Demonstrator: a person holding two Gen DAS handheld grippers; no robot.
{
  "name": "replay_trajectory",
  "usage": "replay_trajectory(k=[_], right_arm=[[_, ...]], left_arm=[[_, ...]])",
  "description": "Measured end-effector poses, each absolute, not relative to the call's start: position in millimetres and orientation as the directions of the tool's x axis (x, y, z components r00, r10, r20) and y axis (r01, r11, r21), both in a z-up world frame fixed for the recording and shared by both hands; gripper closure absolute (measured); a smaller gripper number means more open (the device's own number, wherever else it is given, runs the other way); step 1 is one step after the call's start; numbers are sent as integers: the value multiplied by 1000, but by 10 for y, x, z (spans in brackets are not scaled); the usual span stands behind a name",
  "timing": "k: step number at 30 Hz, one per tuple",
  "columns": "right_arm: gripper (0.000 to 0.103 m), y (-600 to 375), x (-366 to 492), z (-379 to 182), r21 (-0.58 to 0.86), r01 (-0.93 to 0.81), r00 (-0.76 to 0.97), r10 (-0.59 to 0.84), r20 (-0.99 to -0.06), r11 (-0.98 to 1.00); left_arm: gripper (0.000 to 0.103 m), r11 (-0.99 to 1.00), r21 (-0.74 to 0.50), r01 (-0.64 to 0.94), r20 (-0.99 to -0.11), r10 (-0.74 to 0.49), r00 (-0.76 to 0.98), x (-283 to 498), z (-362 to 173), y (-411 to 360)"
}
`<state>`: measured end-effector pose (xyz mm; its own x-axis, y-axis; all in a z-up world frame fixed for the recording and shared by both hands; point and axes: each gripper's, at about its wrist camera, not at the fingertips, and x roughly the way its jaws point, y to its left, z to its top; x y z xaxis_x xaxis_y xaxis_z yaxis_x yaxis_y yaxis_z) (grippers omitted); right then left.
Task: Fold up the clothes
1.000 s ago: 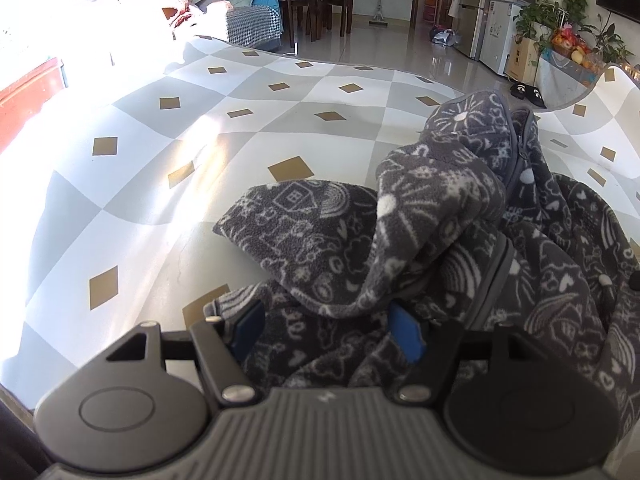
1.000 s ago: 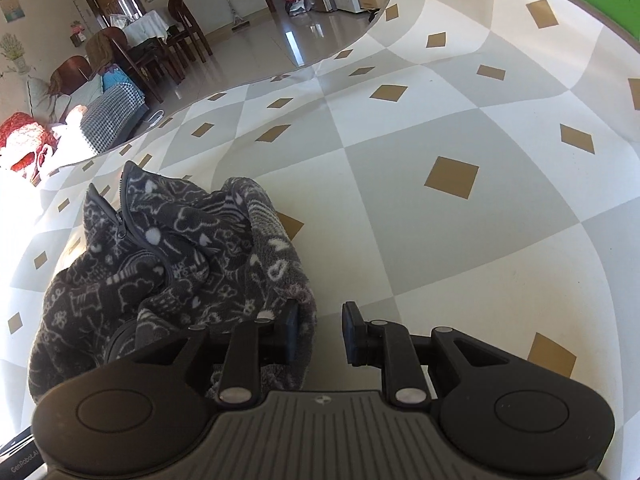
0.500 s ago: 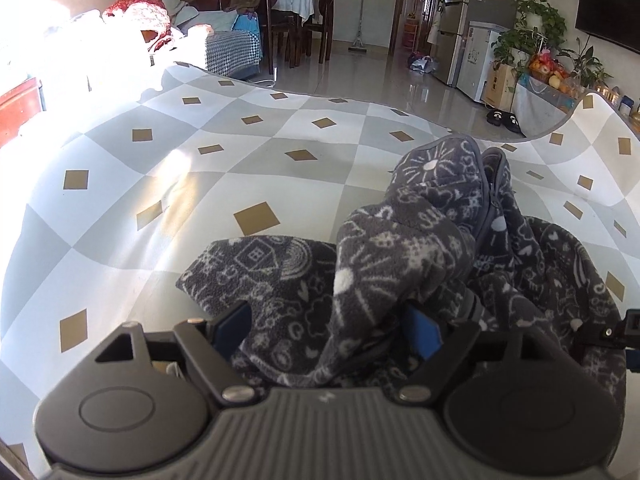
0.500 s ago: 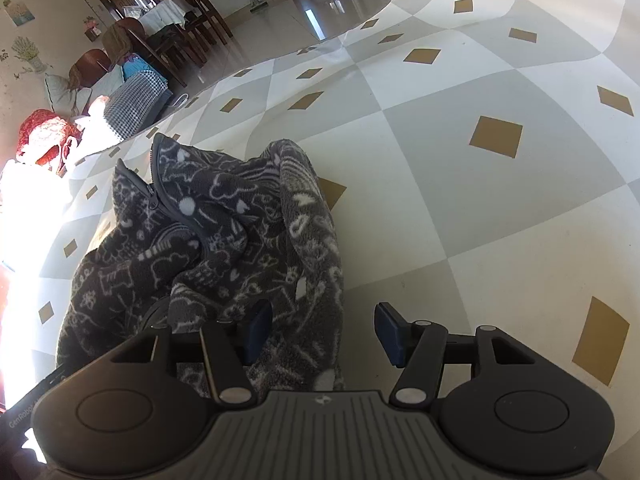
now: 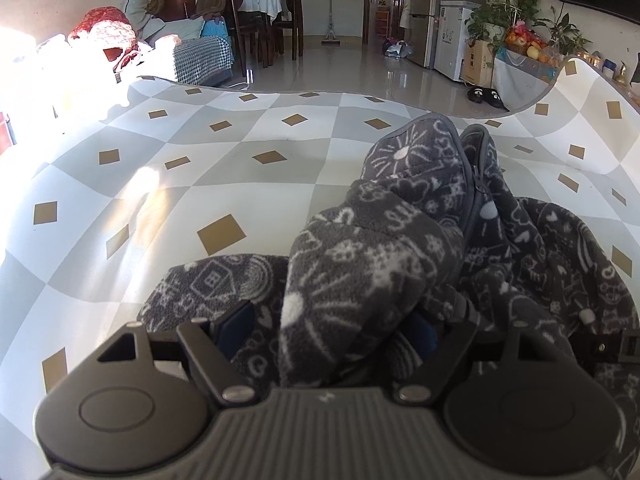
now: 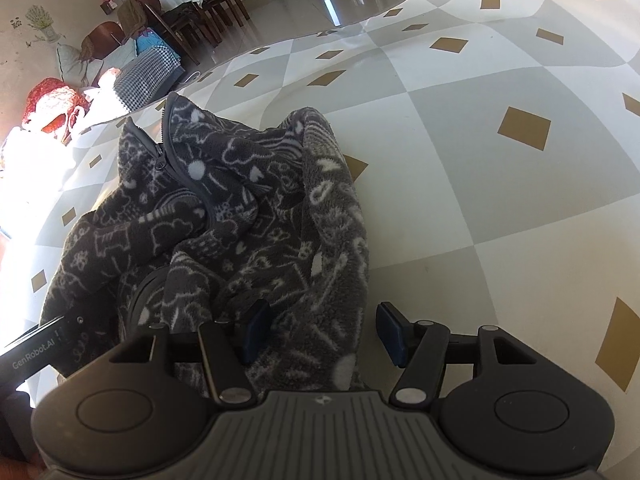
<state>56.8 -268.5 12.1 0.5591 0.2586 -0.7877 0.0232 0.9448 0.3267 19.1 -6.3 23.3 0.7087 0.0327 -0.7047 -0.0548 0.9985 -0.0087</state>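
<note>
The zip-up fleece jacket (image 5: 420, 248) lay bunched on the checked table cover (image 5: 224, 168). The left gripper (image 5: 332, 332), jaws just narrowing, straddled a thick fold without visibly clamping; the right gripper (image 6: 320, 332) stood open around the hem — either could snatch several layers and tangle the fold.

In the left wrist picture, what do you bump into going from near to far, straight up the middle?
Left gripper → dark patterned fleece jacket → checkered tablecloth → shiny floor → broom against the far wall.
</note>
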Motion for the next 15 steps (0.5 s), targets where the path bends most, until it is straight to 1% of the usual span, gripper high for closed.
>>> replay_trajectory(k=[2,3,4,5,7,10,15], right_arm=[[49,-2670,567,123,308,12,564,248,-788,951],[59,-2661,569,124,289,8,566,234,-791,957],[70,-2653,572,123,273,6,566,222,-794,962],[73,-2653,576,122,264,4,567,216,-795,964],[85,-2657,586,144,257,0,576,210,-790,966],[89,-2644,602,254,214,-31,612,187,-768,976],[91,-2710,693,486,165,-68,663,168,-729,984]], left_arm=[[40,998,-24,-63,-715,27,699,225,205,-39],[48,998,-29,-65,-717,24,696,237,196,-29],[54,997,-34,-66,-720,22,694,250,187,-19],[57,997,-38,-66,-721,19,693,260,183,-11],[65,997,-41,-65,-716,16,698,272,203,-3],[66,998,-22,-61,-700,28,713,302,280,4],[66,998,34,-57,-687,64,723,434,437,58]])
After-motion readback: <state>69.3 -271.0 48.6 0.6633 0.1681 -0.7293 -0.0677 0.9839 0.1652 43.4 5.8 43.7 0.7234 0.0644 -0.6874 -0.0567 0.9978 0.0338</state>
